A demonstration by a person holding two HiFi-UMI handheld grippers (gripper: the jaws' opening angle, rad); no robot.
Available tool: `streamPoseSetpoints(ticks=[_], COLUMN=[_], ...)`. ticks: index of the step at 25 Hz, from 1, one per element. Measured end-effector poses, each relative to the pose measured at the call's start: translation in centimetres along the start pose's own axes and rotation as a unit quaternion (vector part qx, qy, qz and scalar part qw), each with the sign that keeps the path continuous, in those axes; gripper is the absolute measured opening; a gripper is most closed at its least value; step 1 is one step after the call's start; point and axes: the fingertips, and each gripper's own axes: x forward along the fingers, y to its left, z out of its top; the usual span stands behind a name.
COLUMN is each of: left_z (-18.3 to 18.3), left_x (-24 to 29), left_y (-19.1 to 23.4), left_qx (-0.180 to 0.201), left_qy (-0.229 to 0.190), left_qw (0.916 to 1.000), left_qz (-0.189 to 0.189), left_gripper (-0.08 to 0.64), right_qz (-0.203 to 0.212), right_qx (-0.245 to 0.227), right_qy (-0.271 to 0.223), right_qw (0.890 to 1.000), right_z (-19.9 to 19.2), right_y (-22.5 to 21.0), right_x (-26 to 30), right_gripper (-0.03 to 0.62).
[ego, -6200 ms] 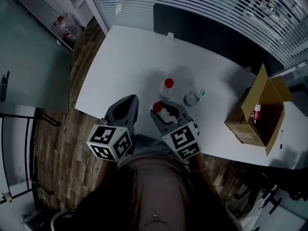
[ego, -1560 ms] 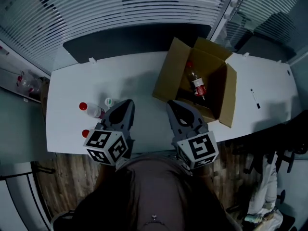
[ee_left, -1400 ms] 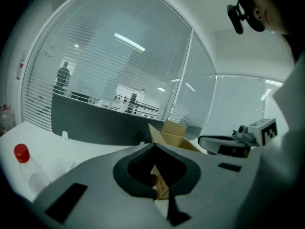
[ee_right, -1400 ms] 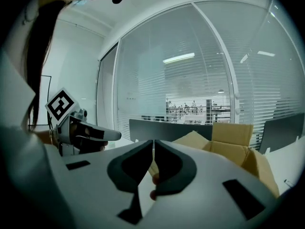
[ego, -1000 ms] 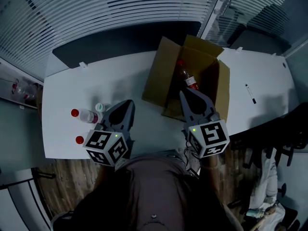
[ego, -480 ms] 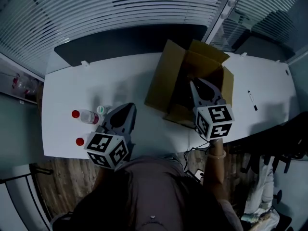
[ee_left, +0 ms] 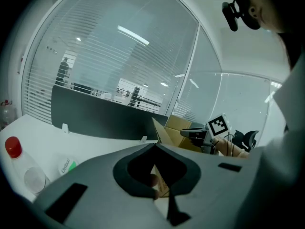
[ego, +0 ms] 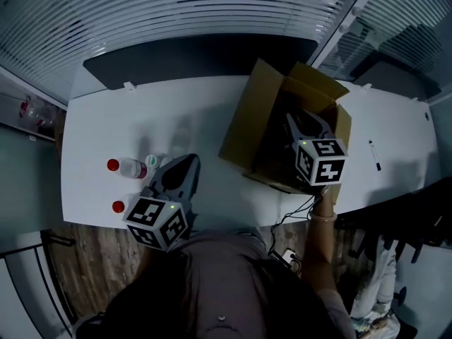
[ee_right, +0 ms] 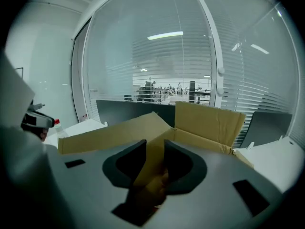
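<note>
Blinds backed the white table (ego: 212,111). At its near left a red-capped bottle (ego: 129,167) lay just beside the left gripper (ego: 188,161), jaws closed together, empty. Right, the right gripper (ego: 302,123), jaws narrowly parted, reached inside the cardboard box (ego: 248,129).

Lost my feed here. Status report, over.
Left gripper shut, beside bottles. Right gripper open, reaching into cardboard box. Flaps up, nothing blocking.

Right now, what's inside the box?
The right gripper reaches into the box, jaws apart. Around it only dark cardboard walls show. The box floor under the gripper is hidden by the gripper and by shadow.
</note>
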Motion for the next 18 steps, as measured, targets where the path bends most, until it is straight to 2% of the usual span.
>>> streamPoseSetpoints(ticks=[7,18], left_z=[-0.5,-1.4], left_x=[0.1,-0.3], left_y=[0.9,2.2], left_qx=[-0.015,-0.035], left_qy=[0.009,0.018], left_qw=[0.9998,0.999], left_qz=[0.006,0.018], left_gripper=[0.009,0.009], right_qz=[0.005,-0.013], right_qx=[-0.01,-0.022], right_qy=[0.07,0.165], right_qw=[0.997,0.986], right_z=[-2.9,-7.6], right_y=[-1.2,-3.7], right_x=[3.6,7.6], right_gripper=[0.154,0.225])
